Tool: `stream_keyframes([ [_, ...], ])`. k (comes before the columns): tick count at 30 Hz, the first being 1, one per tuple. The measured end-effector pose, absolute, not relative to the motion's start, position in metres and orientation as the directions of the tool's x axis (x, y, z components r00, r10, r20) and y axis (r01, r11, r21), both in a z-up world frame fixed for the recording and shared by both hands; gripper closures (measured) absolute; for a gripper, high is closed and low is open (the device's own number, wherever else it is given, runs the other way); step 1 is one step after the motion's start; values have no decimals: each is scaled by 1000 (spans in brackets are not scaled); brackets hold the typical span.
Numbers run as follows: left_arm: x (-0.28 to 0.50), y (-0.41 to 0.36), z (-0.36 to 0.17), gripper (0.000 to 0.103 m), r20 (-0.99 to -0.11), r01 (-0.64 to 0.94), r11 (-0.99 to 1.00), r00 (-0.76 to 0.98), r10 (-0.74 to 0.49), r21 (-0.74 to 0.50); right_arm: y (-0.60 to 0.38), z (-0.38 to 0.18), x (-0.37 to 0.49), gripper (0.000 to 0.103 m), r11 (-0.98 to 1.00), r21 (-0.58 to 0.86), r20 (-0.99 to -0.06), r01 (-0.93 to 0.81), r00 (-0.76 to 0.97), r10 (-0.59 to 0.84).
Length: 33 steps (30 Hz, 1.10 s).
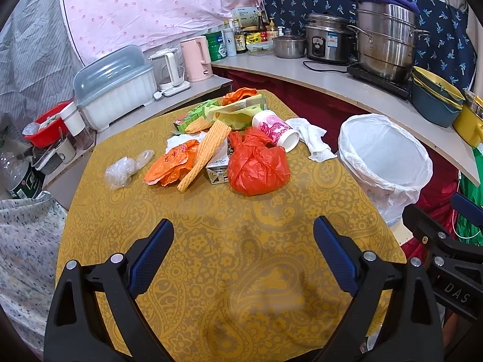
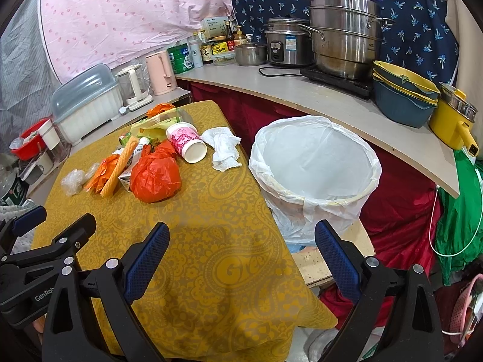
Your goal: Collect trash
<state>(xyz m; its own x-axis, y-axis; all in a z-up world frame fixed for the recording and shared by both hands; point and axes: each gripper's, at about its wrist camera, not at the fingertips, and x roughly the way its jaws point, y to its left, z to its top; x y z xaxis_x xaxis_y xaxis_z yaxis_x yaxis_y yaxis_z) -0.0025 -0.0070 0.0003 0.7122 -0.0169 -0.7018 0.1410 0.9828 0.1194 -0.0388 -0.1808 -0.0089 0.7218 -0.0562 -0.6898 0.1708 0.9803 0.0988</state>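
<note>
Trash lies in a pile at the far side of a table with a yellow patterned cloth point(image 1: 229, 241): a knotted red plastic bag point(image 1: 256, 167), an orange bag point(image 1: 169, 166), a yellow ridged strip point(image 1: 205, 154), a pink-and-white paper cup point(image 1: 276, 131) on its side, crumpled white tissue point(image 1: 314, 138), a clear plastic wad point(image 1: 120, 170) and green packaging point(image 1: 208, 111). A bin lined with a white bag point(image 2: 314, 163) stands right of the table. My left gripper point(image 1: 243, 256) is open and empty above the near cloth. My right gripper point(image 2: 241, 259) is open and empty over the table's right edge, near the bin.
A counter point(image 2: 302, 93) curves behind the bin with steel pots point(image 2: 344, 36), a rice cooker point(image 2: 286, 42), stacked bowls point(image 2: 404, 96) and a yellow pot point(image 2: 452, 120). A lower shelf at the left holds a lidded white box point(image 1: 117, 90), kettles point(image 1: 196, 58) and a red bowl point(image 1: 45, 126).
</note>
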Motion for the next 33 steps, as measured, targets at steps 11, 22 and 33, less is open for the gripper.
stream_keyframes([
  [11,-2,-6,-1,14,-708,143,983,706,-20,114,-180,-11,-38,10,980,95,-690,173,721,-60],
  [22,-2,-6,-2,14,-709,138,984,705,-19,111,-176,-12,-36,10,982,90,-690,165,721,-58],
  [33,0,-4,-3,14,-715,140,985,698,-24,104,-175,-12,-36,10,982,90,-691,165,721,-58],
])
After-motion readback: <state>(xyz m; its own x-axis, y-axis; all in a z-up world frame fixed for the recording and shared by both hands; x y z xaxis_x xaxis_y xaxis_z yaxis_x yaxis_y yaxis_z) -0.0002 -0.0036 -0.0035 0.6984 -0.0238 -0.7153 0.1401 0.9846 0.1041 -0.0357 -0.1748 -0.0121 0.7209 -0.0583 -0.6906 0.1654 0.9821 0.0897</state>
